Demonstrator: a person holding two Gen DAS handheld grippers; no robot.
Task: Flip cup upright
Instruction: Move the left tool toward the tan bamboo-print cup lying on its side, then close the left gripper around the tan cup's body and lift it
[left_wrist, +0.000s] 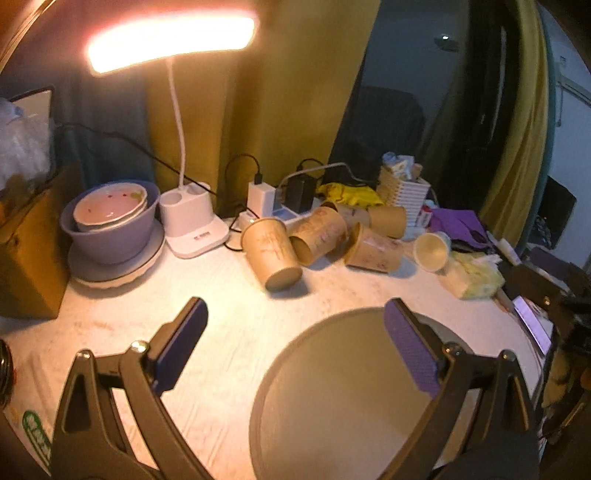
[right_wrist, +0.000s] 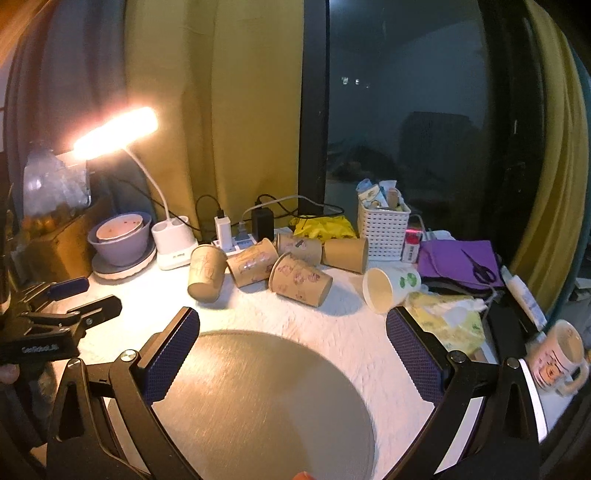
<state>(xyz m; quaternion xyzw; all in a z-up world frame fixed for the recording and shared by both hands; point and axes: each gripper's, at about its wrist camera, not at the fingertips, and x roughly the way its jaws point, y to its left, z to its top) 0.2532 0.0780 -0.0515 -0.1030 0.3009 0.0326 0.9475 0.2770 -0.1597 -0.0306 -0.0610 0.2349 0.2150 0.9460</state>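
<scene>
Several brown paper cups lie on their sides in a cluster at the back of the white table: the leftmost cup (left_wrist: 271, 253) (right_wrist: 207, 273), one beside it (left_wrist: 319, 234) (right_wrist: 253, 262), a third in front (left_wrist: 373, 249) (right_wrist: 299, 280). A white cup with green leaves (left_wrist: 432, 251) (right_wrist: 388, 286) lies tipped at the right. My left gripper (left_wrist: 295, 343) is open and empty, short of the cups; it also shows in the right wrist view (right_wrist: 74, 295). My right gripper (right_wrist: 293, 354) is open and empty over a round grey mat (right_wrist: 266, 406).
A lit desk lamp (left_wrist: 192, 225), stacked bowls (left_wrist: 110, 218) on a plate, a power strip with chargers (left_wrist: 266, 206), a white basket (right_wrist: 382, 229), tissue pack (right_wrist: 447, 321), purple cloth with scissors (right_wrist: 465, 266) and a mug (right_wrist: 557, 354) surround the cups.
</scene>
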